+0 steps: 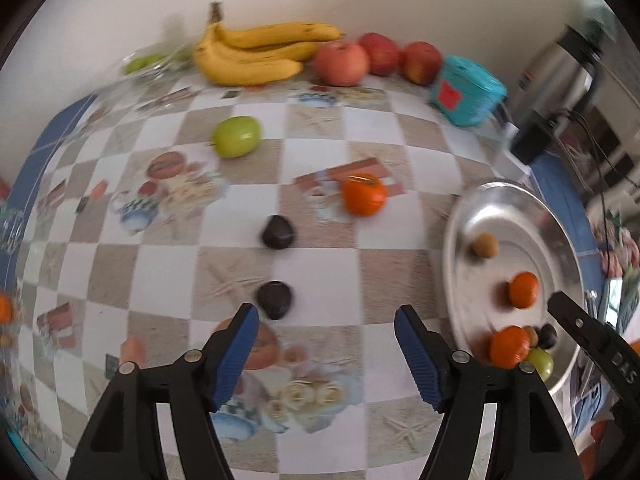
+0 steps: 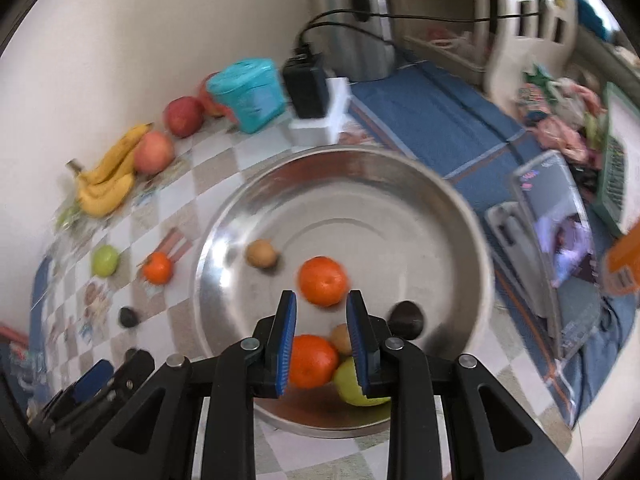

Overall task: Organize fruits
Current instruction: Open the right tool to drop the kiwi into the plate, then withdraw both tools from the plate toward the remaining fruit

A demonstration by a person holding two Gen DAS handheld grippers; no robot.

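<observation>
My left gripper (image 1: 327,310) is open over the checked tablecloth with nothing between its blue pads. A dark fruit (image 1: 274,300) lies just ahead of its left fingertip and a second dark fruit (image 1: 278,232) lies farther on. An orange (image 1: 364,194) and a green fruit (image 1: 236,136) also lie loose on the cloth. My right gripper (image 2: 321,296) hovers over the steel bowl (image 2: 344,154), its jaws drawn close and holding nothing. Inside the bowl are two oranges (image 2: 323,286), a brown fruit (image 2: 261,254), a dark fruit (image 2: 406,318) and a green fruit (image 2: 356,388).
Bananas (image 1: 256,52) and three apples (image 1: 342,62) line the back wall. A teal box (image 1: 466,92), a black adapter (image 1: 532,140) and a steel kettle (image 1: 560,68) stand at the back right. A screen (image 2: 556,240) lies right of the bowl.
</observation>
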